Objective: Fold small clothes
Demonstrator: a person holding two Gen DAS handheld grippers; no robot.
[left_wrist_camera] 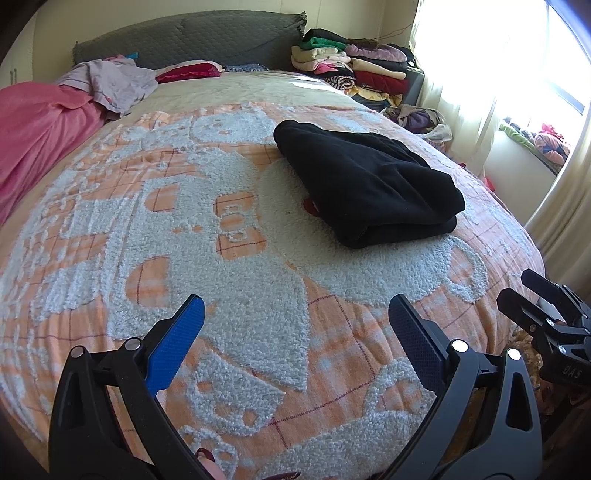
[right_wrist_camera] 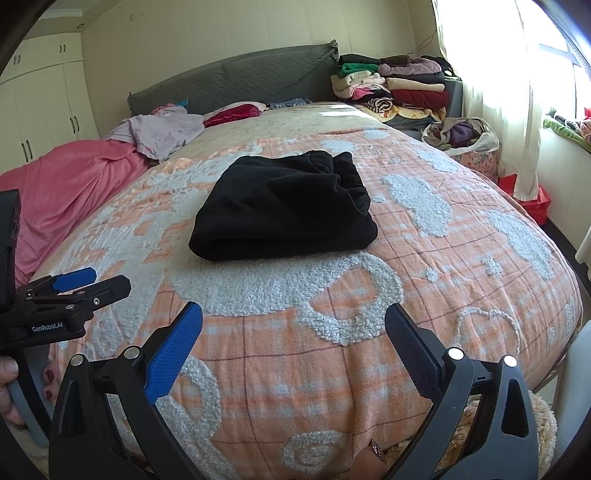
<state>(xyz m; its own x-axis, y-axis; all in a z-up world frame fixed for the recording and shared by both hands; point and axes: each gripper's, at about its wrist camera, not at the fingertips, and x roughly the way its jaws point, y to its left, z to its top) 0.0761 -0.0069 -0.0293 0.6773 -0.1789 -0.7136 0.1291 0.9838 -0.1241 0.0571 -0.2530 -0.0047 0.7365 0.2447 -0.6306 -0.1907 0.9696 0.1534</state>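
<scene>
Bedroom, cream walls (right_wrist_camera: pixel 221 33). Bed with grey padded headboard (right_wrist_camera: pixel 236 79), orange-and-white textured bedspread (right_wrist_camera: pixel 424 266). Cream wardrobe doors (right_wrist_camera: pixel 40 99) at left. Bright window (right_wrist_camera: pixel 517 33) at right behind sheer curtains (right_wrist_camera: pixel 495 103), strong daylight. Dark floor strip (right_wrist_camera: pixel 565 240) along bed's right edge.

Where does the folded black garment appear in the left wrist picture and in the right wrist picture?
Left wrist view: the folded black garment lies right of centre, on the orange blanket.
Right wrist view: it lies near the centre, slightly above the middle.
Shared landmark: the stack of folded clothes beside the grey headboard.
</scene>
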